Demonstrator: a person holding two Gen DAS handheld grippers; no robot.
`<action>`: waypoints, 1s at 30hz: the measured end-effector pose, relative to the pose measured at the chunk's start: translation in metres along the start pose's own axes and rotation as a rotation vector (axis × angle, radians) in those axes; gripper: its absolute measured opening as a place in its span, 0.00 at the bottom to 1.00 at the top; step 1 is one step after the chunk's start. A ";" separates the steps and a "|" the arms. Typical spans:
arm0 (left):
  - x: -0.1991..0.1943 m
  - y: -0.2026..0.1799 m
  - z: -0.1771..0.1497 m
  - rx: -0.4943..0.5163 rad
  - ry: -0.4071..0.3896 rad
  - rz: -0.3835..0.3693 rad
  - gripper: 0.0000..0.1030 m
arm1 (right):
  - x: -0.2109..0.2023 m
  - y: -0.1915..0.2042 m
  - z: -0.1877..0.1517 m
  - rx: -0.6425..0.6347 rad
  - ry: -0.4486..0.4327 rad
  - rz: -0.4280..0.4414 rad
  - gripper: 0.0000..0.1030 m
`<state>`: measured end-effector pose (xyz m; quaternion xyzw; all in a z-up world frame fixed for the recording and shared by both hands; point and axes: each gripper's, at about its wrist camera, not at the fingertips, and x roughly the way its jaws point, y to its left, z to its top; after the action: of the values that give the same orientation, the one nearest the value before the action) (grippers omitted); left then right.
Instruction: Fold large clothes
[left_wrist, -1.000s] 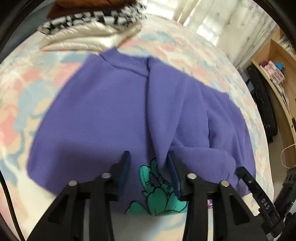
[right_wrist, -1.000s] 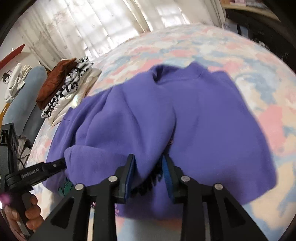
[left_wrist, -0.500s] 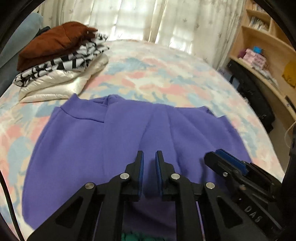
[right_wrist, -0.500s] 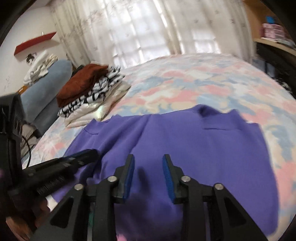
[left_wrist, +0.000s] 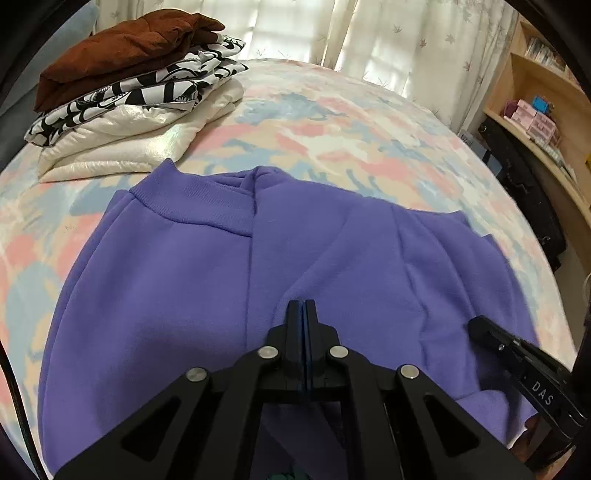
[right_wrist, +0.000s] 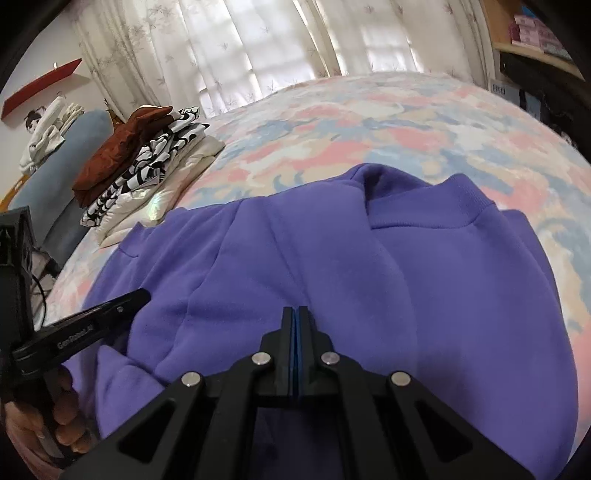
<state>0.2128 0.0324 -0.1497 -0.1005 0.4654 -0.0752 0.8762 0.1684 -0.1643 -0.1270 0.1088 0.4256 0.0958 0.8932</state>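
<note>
a: so where's the sweater sitting? it's the purple one, soft fleecy knit, spread flat on the bed, the one with the pastel pink, blue and cream blotchy cover. ribbed collar points toward the curtains, and one side is folded over the middle, leaving a long straight crease down the front.

b: yep, same from the other camera. sweater fills most of the view, ribbed neckband at the far end, a couple of soft ridges in the folded part. what about the grippers?

a: left gripper is pinched all the way together, blue pads flat against each other, tips right over the fold. can't see any cloth caught between them. black angular plastic arms with silver rivets.

b: right gripper is the same, fingers pressed tight with just a thin blue line showing, nothing in them that i can see, hanging over the middle of the sweater. the left one also pokes in from the side, with a hand wrapped around its grip.

a: the folded stack in the far corner is neat too: shiny cream puffy thing at the bottom, black and white print in the middle, rust brown velvety piece on top. just beside the collar, not touching as far as i can tell.

b: wooden shelf off to the side with small boxes.
</note>
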 end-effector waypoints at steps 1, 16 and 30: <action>-0.007 -0.001 0.001 -0.012 0.001 -0.010 0.04 | -0.004 0.001 0.002 0.015 0.005 0.019 0.03; -0.042 -0.046 -0.058 0.109 -0.001 -0.027 0.27 | -0.053 0.052 -0.041 -0.066 -0.004 0.155 0.04; -0.035 -0.029 -0.070 0.053 0.005 -0.110 0.37 | -0.017 0.039 -0.058 -0.018 0.049 0.139 0.03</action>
<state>0.1340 0.0045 -0.1524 -0.1024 0.4590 -0.1359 0.8720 0.1092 -0.1244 -0.1394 0.1273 0.4379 0.1639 0.8747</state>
